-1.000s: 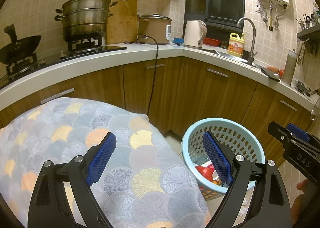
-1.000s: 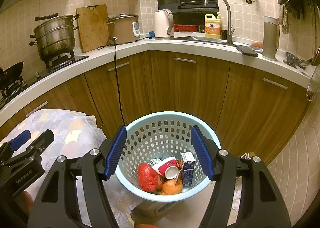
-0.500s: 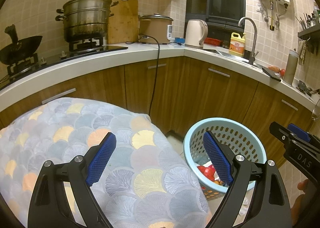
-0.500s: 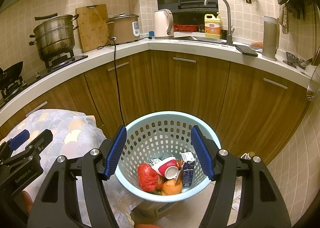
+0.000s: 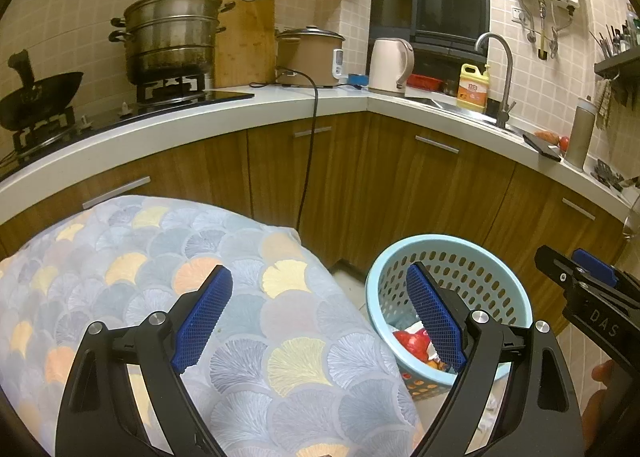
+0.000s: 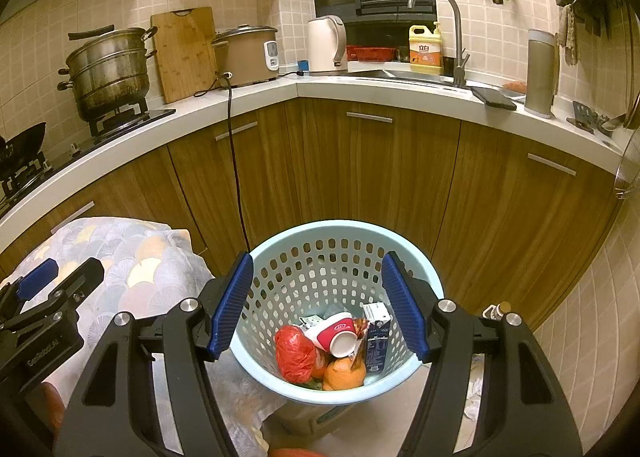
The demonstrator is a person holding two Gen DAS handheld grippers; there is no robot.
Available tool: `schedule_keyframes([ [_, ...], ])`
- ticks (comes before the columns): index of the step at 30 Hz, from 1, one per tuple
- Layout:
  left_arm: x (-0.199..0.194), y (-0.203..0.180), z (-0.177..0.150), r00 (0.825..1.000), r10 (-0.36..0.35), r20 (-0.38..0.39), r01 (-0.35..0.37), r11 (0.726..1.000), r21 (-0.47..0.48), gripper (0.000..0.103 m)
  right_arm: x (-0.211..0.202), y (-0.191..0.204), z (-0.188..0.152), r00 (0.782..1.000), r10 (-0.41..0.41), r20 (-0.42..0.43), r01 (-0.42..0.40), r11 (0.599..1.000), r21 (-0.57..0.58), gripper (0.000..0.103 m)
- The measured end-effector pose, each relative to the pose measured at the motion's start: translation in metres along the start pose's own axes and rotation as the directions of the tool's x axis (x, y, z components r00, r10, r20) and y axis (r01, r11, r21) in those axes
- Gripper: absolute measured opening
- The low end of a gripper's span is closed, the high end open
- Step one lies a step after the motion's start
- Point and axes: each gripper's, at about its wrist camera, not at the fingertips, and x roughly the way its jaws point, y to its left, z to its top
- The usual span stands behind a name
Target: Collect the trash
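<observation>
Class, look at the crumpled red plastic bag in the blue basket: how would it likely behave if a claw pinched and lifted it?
The red plastic bag looks crumpled and thin, so it would probably squash and hang floppy. Its glossy film may slip between pads. It seems light, and it rests against the orange and the cup, which might shift.

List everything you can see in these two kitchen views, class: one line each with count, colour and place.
basket: 1, light blue, on the floor by the cabinets
red bag: 1, inside the basket
paper cup: 1, red and white, inside the basket
orange: 1, inside the basket
carton: 1, dark blue, inside the basket
patterned cloth: 1, grey, yellow and orange, left of the basket
steamer pot: 1, steel, on the stove
cutting board: 1, wooden, against the wall
rice cooker: 1, beige, on the counter
kettle: 1, cream, counter corner
detergent bottle: 1, yellow, by the sink
left claw: open, empty
right claw: open, empty
</observation>
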Motion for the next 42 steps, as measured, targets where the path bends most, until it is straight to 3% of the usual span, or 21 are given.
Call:
schedule_keyframes([
  [23, 0.0, 0.0025, 0.0, 1.0, -0.003, 0.001, 0.003, 1.0, -0.003, 0.086, 0.0003, 0.0008, -0.0011, 1.0, 0.0, -0.003, 0.0, 1.0, 0.0, 0.063],
  [36, -0.007, 0.0035, 0.0022, 0.999, 0.021, 0.04, -0.022, 1.0, 0.011, 0.086, -0.0004, 0.0031, -0.0026, 1.0, -0.001, -0.006, 0.001, 1.0, -0.004, 0.063],
  [42, -0.0027, 0.0081, 0.0034, 1.0, 0.002, 0.006, -0.002, 1.0, -0.009, 0.089, -0.0003, 0.0026, -0.0018, 1.0, 0.0, -0.005, 0.0, 1.0, -0.002, 0.063],
])
